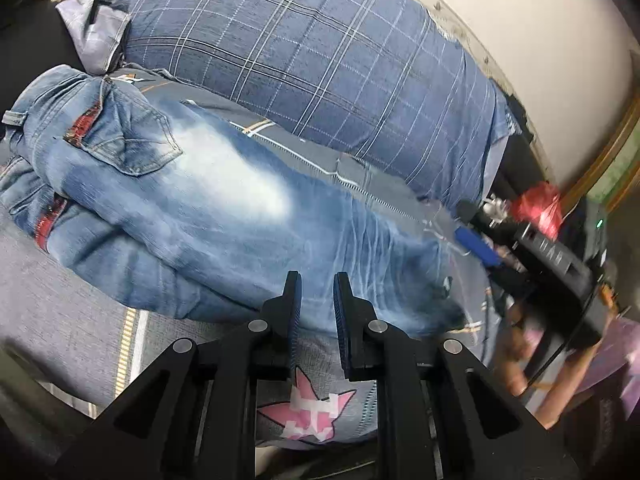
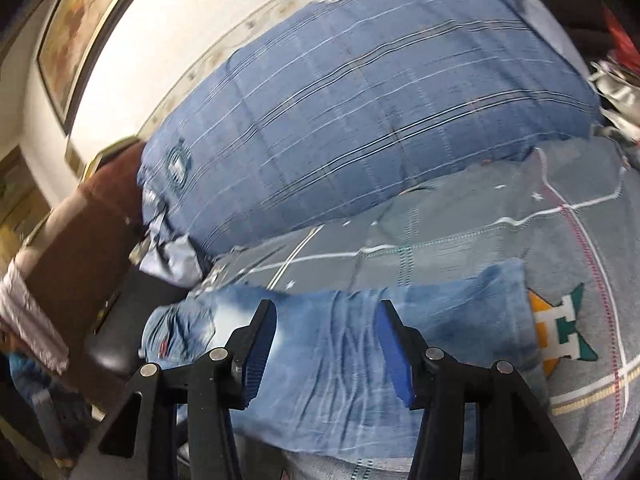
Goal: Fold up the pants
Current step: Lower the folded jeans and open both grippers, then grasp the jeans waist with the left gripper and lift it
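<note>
Grey patterned bedspread (image 1: 60, 312) carries the jeans (image 1: 192, 200), doubled lengthwise for folding beside a blue plaid pillow (image 1: 320, 60); left tongs (image 1: 316, 280) hover narrow and empty. Right view: right tongs (image 2: 326, 306) gape wide above the jeans, holding nothing.

Both cams sit on our grippers, looking fwd along the fingers, tilted down at the bed, close in. Left cam sees the jeans (image 1: 224, 216) from the waist-end side; right cam from opposite. Shared: jeans (image 2: 360, 360), blue plaid pillow (image 1: 320, 60), grey bedsheet (image 2: 480, 232).
</note>
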`<state>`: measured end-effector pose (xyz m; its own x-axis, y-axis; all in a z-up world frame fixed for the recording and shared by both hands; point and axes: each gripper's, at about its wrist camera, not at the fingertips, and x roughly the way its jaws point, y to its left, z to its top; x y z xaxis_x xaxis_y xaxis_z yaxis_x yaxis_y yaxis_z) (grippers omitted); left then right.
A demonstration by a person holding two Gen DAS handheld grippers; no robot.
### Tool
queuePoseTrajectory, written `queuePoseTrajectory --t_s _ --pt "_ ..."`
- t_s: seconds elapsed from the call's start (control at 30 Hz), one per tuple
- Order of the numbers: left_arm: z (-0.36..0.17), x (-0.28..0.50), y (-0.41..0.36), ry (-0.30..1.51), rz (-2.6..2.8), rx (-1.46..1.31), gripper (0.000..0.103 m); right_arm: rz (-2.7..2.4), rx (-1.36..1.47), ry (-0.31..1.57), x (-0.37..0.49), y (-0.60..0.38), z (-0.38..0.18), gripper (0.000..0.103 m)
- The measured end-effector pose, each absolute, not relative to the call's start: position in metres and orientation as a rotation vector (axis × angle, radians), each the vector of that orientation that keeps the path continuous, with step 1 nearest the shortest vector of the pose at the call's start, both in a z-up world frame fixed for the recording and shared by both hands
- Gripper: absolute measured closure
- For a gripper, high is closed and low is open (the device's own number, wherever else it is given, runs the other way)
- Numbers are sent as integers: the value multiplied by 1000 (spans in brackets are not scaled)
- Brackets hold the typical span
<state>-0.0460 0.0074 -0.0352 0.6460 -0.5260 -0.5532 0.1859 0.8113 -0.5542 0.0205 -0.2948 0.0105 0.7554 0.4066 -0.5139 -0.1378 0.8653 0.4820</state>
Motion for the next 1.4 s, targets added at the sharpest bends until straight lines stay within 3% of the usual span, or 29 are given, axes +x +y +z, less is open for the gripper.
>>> queuePoseTrajectory --t_s 0.03,0.1,0.13,0.17,0.57,0.83,1.07,1.1,1.17,1.23,1.33,1.4 --pt "-34 -46 11 764 -428 -496 89 322 433 660 21 -292 9 53" --pt "-32 -45 18 754 -422 -515 70 373 440 684 21 -285 6 53" --pt "-31 -44 21 746 -418 -525 54 392 444 693 22 -283 5 53" --pt "-31 -44 24 733 -408 -539 51 410 444 702 23 -280 4 53" --pt "-6 2 115 869 -223 -575 51 595 405 799 39 -214 0 53" --pt "-59 30 198 970 -118 -801 52 782 259 861 73 -95 -17 53" --pt "-75 37 222 986 -91 -925 52 945 48 858 55 -11 -48 53" --pt "-77 40 221 997 -92 -925 52 921 -14 842 51 -3 -51 55" --pt "-81 43 219 1023 -71 -915 52 838 -79 833 51 2 -59 72" --pt "-82 48 218 1027 -38 -907 52 796 -97 839 55 -1 -66 77" --pt "-86 56 223 1032 13 -912 61 806 -44 851 63 -9 -67 94" --pt "-87 55 226 1017 31 -930 88 795 -46 831 62 -11 -63 96"
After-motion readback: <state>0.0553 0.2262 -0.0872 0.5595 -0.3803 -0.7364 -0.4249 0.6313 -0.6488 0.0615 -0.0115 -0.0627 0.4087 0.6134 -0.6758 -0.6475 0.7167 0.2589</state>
